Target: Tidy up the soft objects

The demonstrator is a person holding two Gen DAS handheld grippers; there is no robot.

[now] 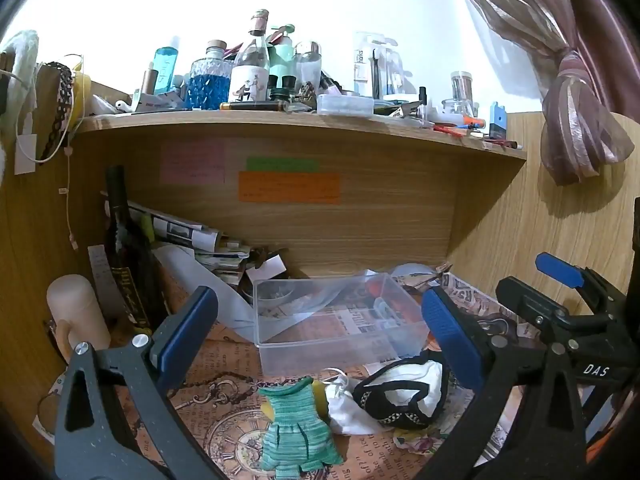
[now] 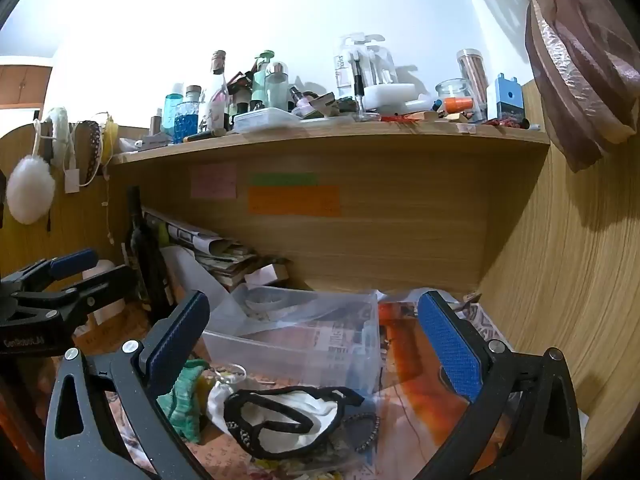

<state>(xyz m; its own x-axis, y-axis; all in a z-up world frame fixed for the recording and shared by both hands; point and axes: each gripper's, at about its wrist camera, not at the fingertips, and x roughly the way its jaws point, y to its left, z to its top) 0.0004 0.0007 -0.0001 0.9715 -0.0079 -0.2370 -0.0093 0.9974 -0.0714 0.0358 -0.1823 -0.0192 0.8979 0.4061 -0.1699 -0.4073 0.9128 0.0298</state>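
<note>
A green knitted doll dress (image 1: pixel 296 432) lies on the printed desk cover, with a white cloth pouch (image 1: pixel 346 404) and a white garment trimmed in black (image 1: pixel 404 394) to its right. Behind them stands a clear plastic box (image 1: pixel 336 320). My left gripper (image 1: pixel 320 336) is open and empty above these items. My right gripper (image 2: pixel 316 344) is open and empty over the black-trimmed garment (image 2: pixel 288 416), with the green dress (image 2: pixel 182 400) at its left finger and the box (image 2: pixel 296 332) behind. The right gripper also shows in the left wrist view (image 1: pixel 560 300).
A dark wine bottle (image 1: pixel 128 256), rolled newspapers (image 1: pixel 188 236) and a cream cup (image 1: pixel 76 312) crowd the left back corner. A crowded shelf (image 1: pixel 304 124) of bottles overhangs the desk. Wooden walls close both sides. A bead bracelet (image 2: pixel 366 428) lies by the garment.
</note>
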